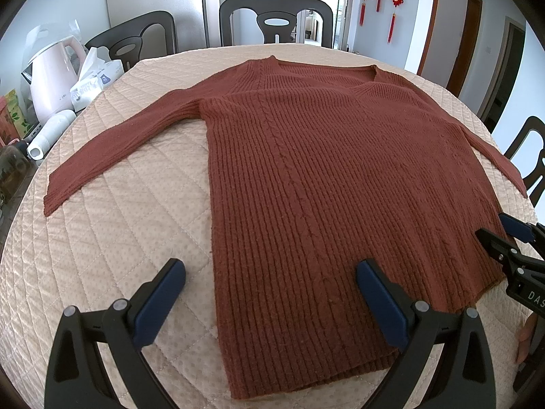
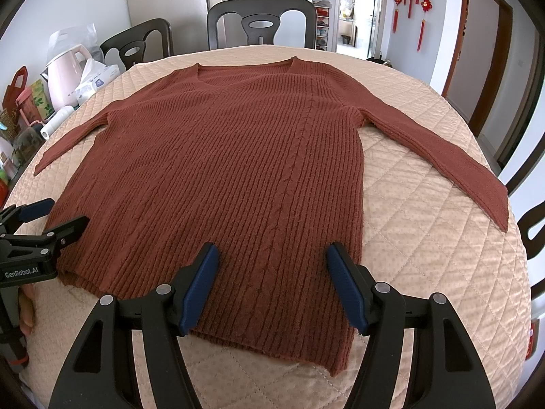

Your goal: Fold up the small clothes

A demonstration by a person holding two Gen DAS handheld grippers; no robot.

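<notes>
Sweater (image 1: 327, 177) in rust-brown rib knit is lying flat and face up across the middle of the round table (image 1: 112, 238), neckline toward the far edge, hem toward the near edge, both sleeves spreading out to the left and right edges, so the whole shape is readable before any fold. The left gripper (image 1: 270, 293) is hovering over the hem's left corner with its jaws standing wide apart and nothing between them, one finger over the quilted table cover and the other over the knit, seemingly straddling the side seam for a pinch. The right gripper (image 2: 272, 279) is hanging above the hem's right part, jaws likewise spread and empty, both fingers (image 2: 344, 283) over the fabric. Folding is apparently not yet beginning: no crease is showing. A pink kettle (image 1: 54, 75) and tissue pack (image 1: 95, 81) are sitting at the far-left edge, well apart from the left sleeve (image 1: 112, 146), leaving room for it to swing inward
</notes>
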